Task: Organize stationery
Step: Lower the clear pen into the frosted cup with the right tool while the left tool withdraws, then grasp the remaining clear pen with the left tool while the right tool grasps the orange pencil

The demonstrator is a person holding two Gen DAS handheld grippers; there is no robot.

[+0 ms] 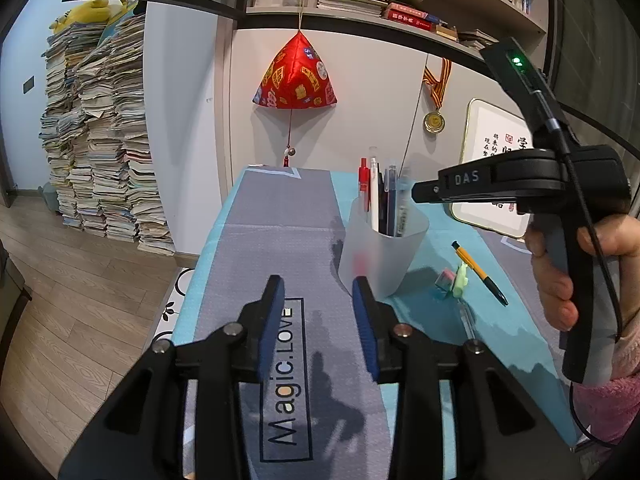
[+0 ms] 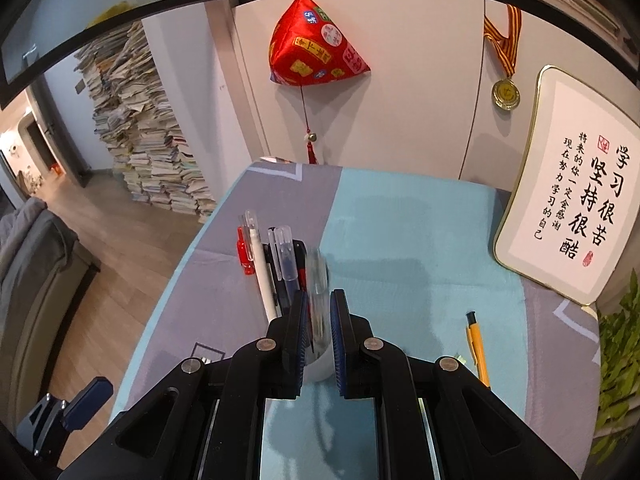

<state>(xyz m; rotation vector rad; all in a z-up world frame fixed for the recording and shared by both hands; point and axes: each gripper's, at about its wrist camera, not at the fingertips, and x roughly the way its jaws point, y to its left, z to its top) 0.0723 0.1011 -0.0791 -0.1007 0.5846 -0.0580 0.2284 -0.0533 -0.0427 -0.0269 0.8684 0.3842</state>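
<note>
The left gripper (image 1: 319, 292) hangs low over the grey strip of the table cover (image 1: 256, 248), its 2 blue-padded fingers (image 1: 272, 320) spread wide with nothing between them. Just ahead and to its right stands a frosted cup (image 1: 380, 256) holding several pens (image 1: 378, 196), among them a red one and a white one, all upright or leaning slightly. The right gripper (image 2: 319, 320) is poised above that cup (image 2: 318, 368), its pads (image 2: 338, 340) drawn narrow around a clear pen (image 2: 318, 280) that blurs in the right wrist view; whether the pads actually press it cannot be told. In the left wrist view the right tool's tip sits at the cup's upper right, level with the pen tops. On the teal part of the cover, right of the cup, lie an orange pen (image 1: 478, 272), a small eraser (image 1: 445, 285) with a green piece just beside it, and a clear pen (image 1: 466, 318) nearer the camera. A framed calligraphy board (image 2: 568, 208) leans at the table's back right.
</note>
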